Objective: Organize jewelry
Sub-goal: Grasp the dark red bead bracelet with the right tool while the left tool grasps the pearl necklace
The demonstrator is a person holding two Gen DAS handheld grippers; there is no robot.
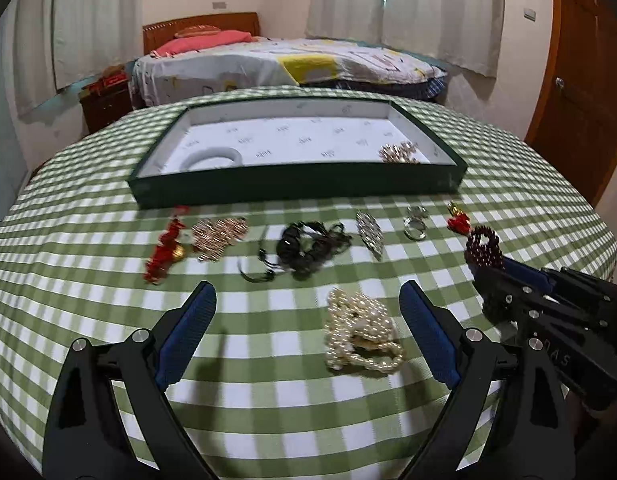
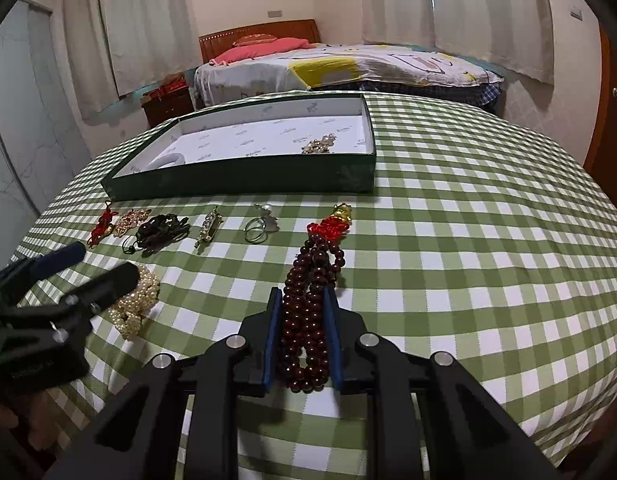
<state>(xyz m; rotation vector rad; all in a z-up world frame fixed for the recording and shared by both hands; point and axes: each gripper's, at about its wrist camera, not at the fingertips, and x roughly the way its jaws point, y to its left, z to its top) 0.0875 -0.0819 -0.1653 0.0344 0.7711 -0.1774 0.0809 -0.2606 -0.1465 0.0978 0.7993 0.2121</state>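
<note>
My right gripper (image 2: 303, 300) is shut on a dark red bead bracelet (image 2: 312, 272) with a red knot and gold charm; it also shows in the left wrist view (image 1: 483, 246) at the right. My left gripper (image 1: 308, 300) is open above the cloth, with a pearl bracelet (image 1: 362, 330) lying between its fingers near the right one. The pearls also show in the right wrist view (image 2: 136, 300), partly hidden by the left gripper (image 2: 104, 268). A green tray (image 1: 296, 184) with white lining stands at the back, holding a white bangle (image 1: 212, 157) and a gold pearl piece (image 1: 400, 152).
A row of jewelry lies before the tray: a red knot charm (image 1: 166, 248), a rose-gold piece (image 1: 218, 236), a black cord tangle (image 1: 308, 246), a crystal brooch (image 1: 370, 232) and rings (image 1: 415, 224). The table has a green checked cloth (image 1: 268, 400). A bed stands behind.
</note>
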